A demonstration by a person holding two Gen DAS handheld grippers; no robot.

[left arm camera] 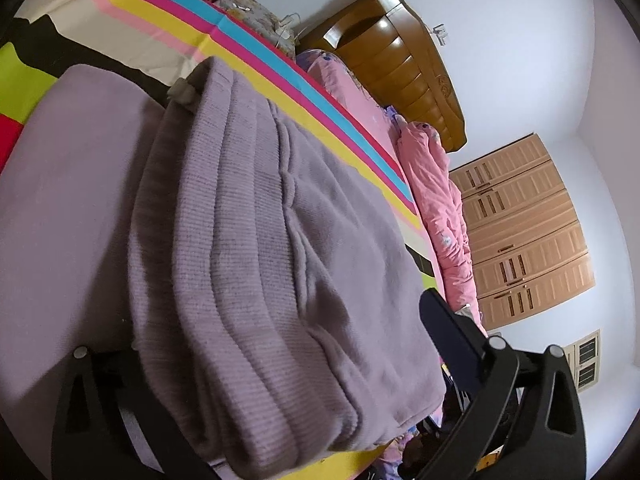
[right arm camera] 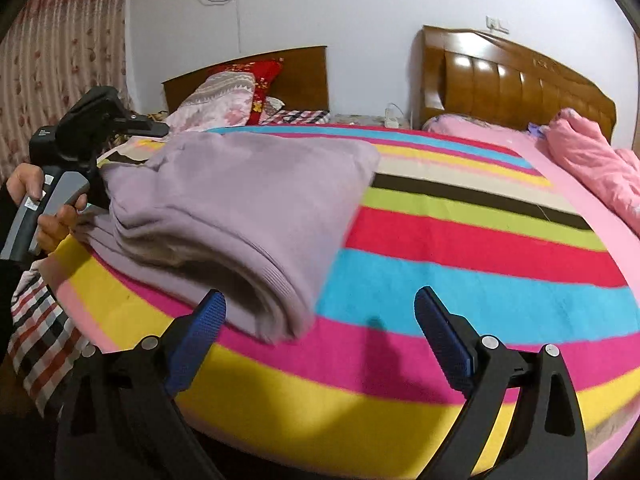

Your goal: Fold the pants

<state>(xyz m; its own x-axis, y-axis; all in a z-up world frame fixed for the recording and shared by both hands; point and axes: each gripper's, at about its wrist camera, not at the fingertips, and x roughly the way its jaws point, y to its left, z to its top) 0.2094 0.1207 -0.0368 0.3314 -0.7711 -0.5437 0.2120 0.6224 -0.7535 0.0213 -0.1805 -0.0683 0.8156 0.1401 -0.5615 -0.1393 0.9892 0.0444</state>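
Note:
The lilac knit pants [right arm camera: 240,200] lie folded in a thick stack on the striped bedspread [right arm camera: 460,248]. In the left wrist view the pants [left arm camera: 248,248] fill the frame and cover my left gripper [left arm camera: 288,360]; its jaws stand wide, the left finger is hidden under the cloth and the right finger [left arm camera: 452,336] is bare beside the stack. Its body also shows in the right wrist view [right arm camera: 96,128] at the stack's far left edge. My right gripper [right arm camera: 320,320] is open and empty, just in front of the stack's near folded corner.
A wooden headboard [right arm camera: 520,76] and a pink quilt [right arm camera: 592,160] lie at the far right of the bed. A second bed with pillows [right arm camera: 224,96] stands behind. A checked cloth [right arm camera: 40,320] hangs at the left bed edge. A wardrobe [left arm camera: 524,232] stands by the wall.

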